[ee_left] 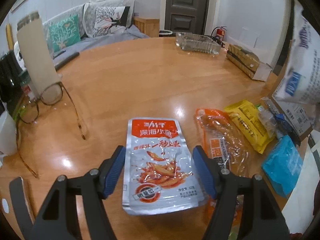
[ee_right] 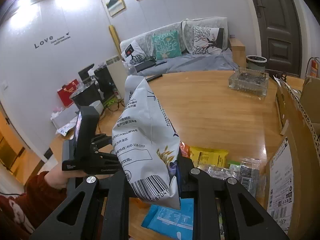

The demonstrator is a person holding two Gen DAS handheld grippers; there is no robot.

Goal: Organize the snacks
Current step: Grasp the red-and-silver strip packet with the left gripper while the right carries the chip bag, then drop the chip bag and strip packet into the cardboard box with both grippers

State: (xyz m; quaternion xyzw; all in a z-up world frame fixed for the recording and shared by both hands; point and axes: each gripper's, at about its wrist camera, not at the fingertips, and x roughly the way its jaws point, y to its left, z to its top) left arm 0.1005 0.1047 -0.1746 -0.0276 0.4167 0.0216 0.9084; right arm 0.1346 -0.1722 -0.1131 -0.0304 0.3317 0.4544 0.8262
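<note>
Two grippers are working over the round wooden table (ee_left: 124, 76), which is filling most of both views.

Over at the right edge, an open brown cardboard box (ee_right: 300, 132) is standing with a white shipping label on its side, the print too small to make out. Beside it, the right gripper (ee_right: 154, 180) is clamping hard on the big white snack bag (ee_right: 146, 136), holding it upright above the table. Chinese print is running down its back, with "400-118-1757", "60" and a barcode showing "87041". The bag is hiding this gripper's pads and much of the table behind.

Across to the left gripper (ee_left: 160, 172) now: its blue-padded jaws are standing about half open, flanking the silver and red foil fish-snack pouch (ee_left: 160, 164). The left pad is sitting right at the pouch's edge, the right pad just beside it, and whether they are actually pressing is hard to tell. The pouch is showing "12" on its lower corner; the red banner is Chinese characters.

Just beside it, an orange clear-fronted sausage packet (ee_left: 222, 140) is lying flat, then a yellow snack packet (ee_left: 248, 124), then small clear wrappers, blurred. A blue plastic packet (ee_left: 282, 164) is lying nearest the box.

Far across the table, a glass ashtray (ee_left: 197, 42) is sitting well apart. Tortoiseshell spectacles (ee_left: 50, 98) are resting at the left, partly cut off.
</note>
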